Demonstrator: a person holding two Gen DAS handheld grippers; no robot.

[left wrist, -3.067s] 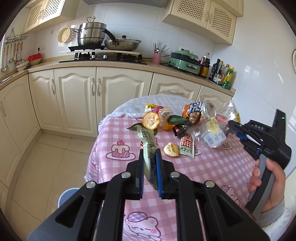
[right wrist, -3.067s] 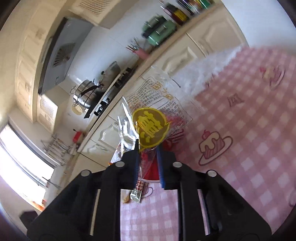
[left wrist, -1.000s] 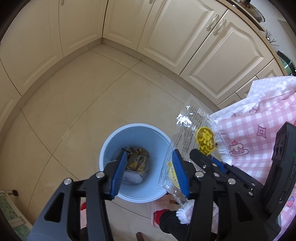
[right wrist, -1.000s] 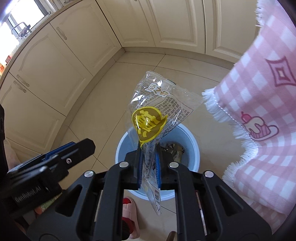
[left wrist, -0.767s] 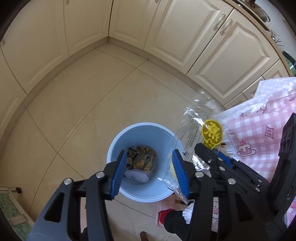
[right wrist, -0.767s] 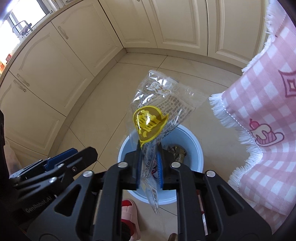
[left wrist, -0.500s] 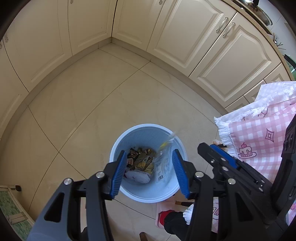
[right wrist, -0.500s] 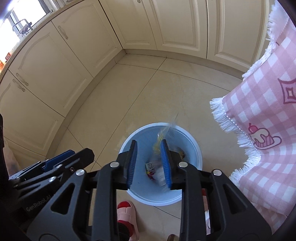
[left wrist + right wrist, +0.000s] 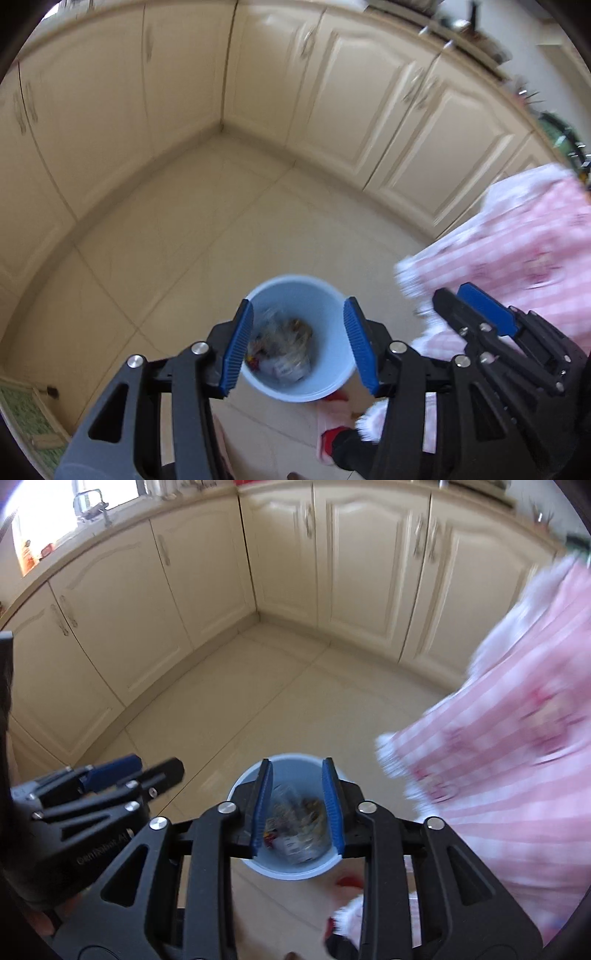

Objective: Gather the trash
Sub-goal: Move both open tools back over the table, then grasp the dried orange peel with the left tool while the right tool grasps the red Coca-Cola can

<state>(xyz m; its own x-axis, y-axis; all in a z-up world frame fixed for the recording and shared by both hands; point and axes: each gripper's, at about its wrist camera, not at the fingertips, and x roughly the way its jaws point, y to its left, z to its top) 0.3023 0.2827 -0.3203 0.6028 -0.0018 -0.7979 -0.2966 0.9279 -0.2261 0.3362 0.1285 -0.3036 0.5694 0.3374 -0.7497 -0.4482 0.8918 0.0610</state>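
Both views look steeply down at a round light-blue plastic bin [image 9: 295, 384] standing on the pale tiled floor [image 9: 207, 236], near the corner where 2 runs of cream cabinet doors [image 9: 284, 554] meet. Inside the bin lies a blurred heap of crumpled wrappers and clear plastic trash [image 9: 284, 347], resting at the bottom.

The left gripper [image 9: 297, 349] hangs above the bin with its 2 blue-padded fingers spread well apart and nothing between them; the bin's opening shows through the gap. The right gripper [image 9: 297, 806] is also over the bin, its jaws opening, and they too hold nothing, the trash in the bin [image 9: 295, 827] visible far below between the pads.

In the left view the right gripper [image 9: 476, 314] sits just to the right, in front of the fringed edge of a pink-and-white checked tablecloth [image 9: 528, 243]. In the right view the left gripper [image 9: 110, 775] sits to the left, the same tablecloth [image 9: 517, 757] hanging at the right. A red-and-pink slipper [image 9: 332, 435] shows on the floor just beside the bin's near right side.
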